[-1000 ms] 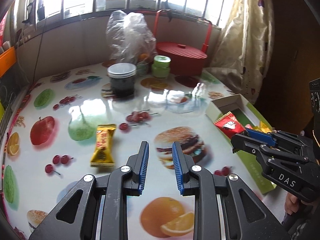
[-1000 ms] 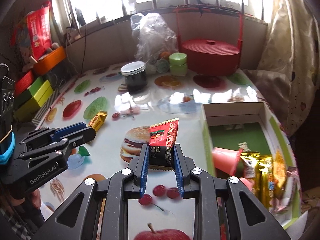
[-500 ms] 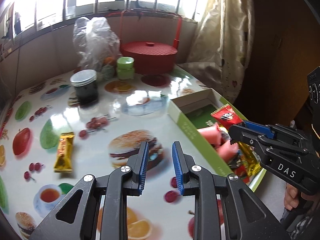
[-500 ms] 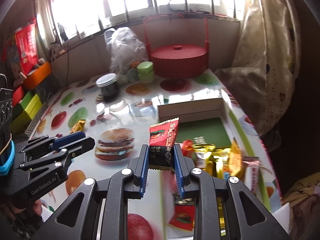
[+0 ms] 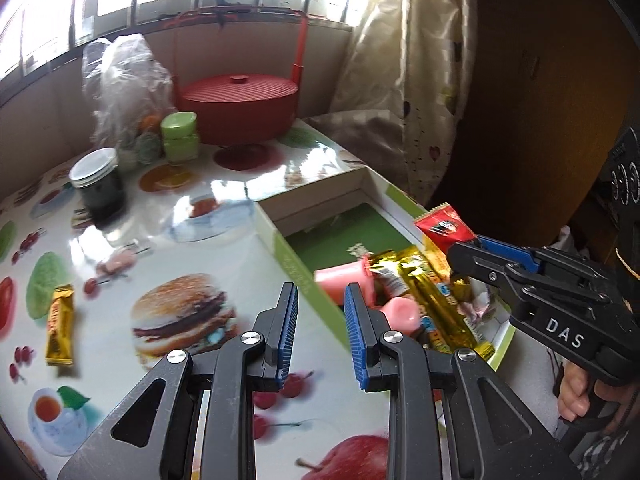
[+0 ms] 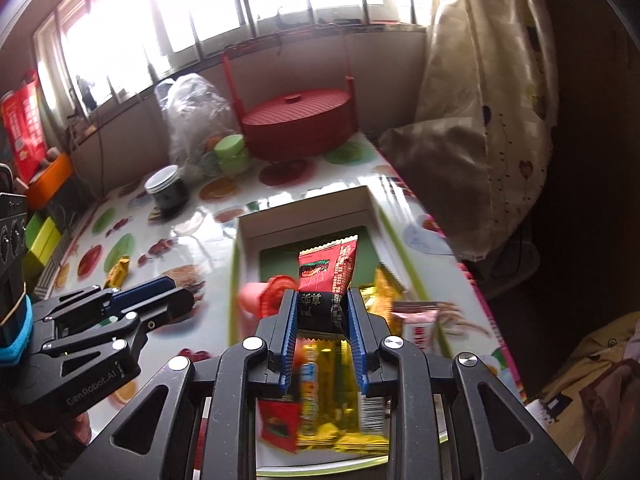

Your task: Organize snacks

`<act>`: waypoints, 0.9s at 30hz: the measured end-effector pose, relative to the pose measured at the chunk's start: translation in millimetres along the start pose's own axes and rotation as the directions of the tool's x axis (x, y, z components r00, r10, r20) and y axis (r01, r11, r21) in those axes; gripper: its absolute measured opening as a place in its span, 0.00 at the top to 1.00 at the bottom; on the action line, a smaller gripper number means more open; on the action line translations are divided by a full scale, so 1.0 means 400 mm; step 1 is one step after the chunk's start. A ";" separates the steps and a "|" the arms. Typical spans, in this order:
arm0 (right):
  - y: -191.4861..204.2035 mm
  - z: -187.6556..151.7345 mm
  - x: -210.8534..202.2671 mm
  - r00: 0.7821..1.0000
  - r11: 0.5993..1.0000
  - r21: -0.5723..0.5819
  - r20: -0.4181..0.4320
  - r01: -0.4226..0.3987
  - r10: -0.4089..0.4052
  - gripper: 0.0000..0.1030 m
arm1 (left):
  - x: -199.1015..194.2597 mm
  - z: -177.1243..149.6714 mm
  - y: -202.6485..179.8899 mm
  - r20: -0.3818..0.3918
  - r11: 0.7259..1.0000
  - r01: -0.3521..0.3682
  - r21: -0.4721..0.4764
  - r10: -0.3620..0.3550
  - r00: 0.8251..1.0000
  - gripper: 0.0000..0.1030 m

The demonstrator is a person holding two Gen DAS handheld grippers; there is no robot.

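My right gripper (image 6: 322,304) is shut on a red and black snack packet (image 6: 326,276) and holds it above the green-bottomed box (image 6: 308,222); the packet (image 5: 444,226) also shows in the left wrist view, over the box's right side. The box (image 5: 280,240) holds several snacks: gold packets (image 5: 416,276), pink cups (image 5: 344,280) and a red packet (image 6: 280,424). My left gripper (image 5: 320,312) is open and empty, low over the table by the box's left wall. A yellow snack bar (image 5: 60,328) lies on the table at the left.
A dark jar with a white lid (image 5: 98,188), green tubs (image 5: 180,136), a clear plastic bag (image 5: 120,84) and a red lidded basket (image 5: 240,104) stand at the table's far side. A curtain (image 5: 400,60) hangs at the right. Coloured boxes (image 6: 40,236) sit far left.
My right gripper has carried the red packet rightward from over the table to above the box. My left gripper has also swung right toward the box, staying open.
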State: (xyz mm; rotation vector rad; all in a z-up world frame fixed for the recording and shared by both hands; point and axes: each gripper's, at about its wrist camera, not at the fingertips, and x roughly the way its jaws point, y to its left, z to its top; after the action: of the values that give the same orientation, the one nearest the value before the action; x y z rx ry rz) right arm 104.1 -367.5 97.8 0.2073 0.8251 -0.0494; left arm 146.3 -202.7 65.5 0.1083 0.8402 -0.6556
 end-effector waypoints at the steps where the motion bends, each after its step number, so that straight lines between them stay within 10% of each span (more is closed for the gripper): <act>1: -0.011 0.000 0.004 1.000 1.000 0.003 -0.004 0.004 -0.004 0.78 | 0.007 0.001 -0.008 -0.003 1.000 0.004 0.002 -0.004 1.000 0.75; 20: -0.057 -0.007 0.046 1.000 1.000 0.022 -0.024 -0.003 0.003 0.78 | 0.012 0.007 -0.019 0.010 1.000 0.020 0.012 -0.020 1.000 0.75; 27: -0.056 -0.004 0.051 1.000 0.999 0.034 -0.023 -0.005 0.005 0.78 | -0.032 0.001 0.189 0.018 0.981 -0.178 -0.082 0.180 0.984 0.73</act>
State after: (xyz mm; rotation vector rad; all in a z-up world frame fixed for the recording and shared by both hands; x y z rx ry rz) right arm 113.9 -388.4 78.1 0.2426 0.8471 -0.0566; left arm 184.2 -136.0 63.0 0.1013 0.8207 -0.4529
